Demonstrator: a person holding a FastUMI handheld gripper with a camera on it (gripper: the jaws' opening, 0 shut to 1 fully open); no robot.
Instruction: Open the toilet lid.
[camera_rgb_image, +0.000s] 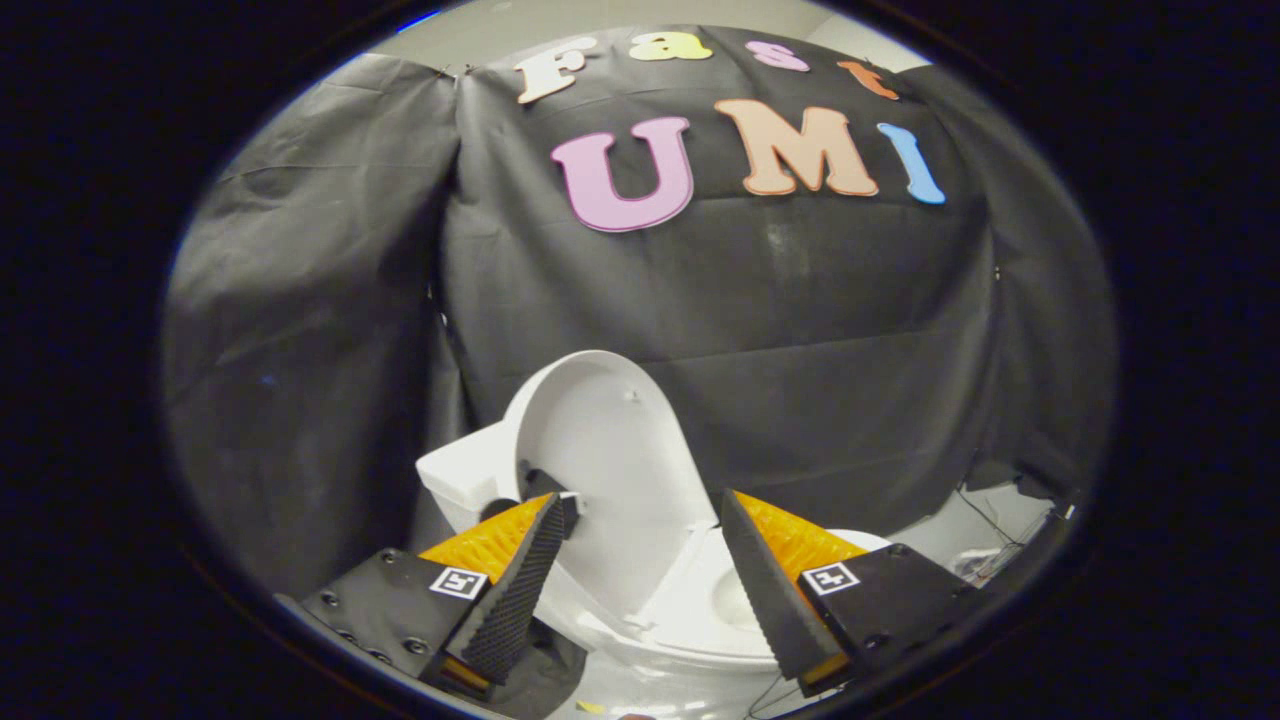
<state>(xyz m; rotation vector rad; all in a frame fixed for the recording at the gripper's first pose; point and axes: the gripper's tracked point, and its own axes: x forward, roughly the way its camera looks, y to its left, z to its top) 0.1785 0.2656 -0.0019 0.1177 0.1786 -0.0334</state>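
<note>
Fingers: your gripper has its fingers spread apart at the bottom of the frame, gripping nothing.
Toilet lid: raised upright (already open), low centre, between and just beyond the fingertips.
Bowl: exposed below, between the fingers.
Tank: left of the lid.

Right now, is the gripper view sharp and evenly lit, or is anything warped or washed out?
Gripper view: fisheye bending curves the booth cloth; the raised toilet lid is bright, with little surface detail; a faint sheen sits on the cloth above it; the open gripper fingers look sharp, nothing between them.
</note>
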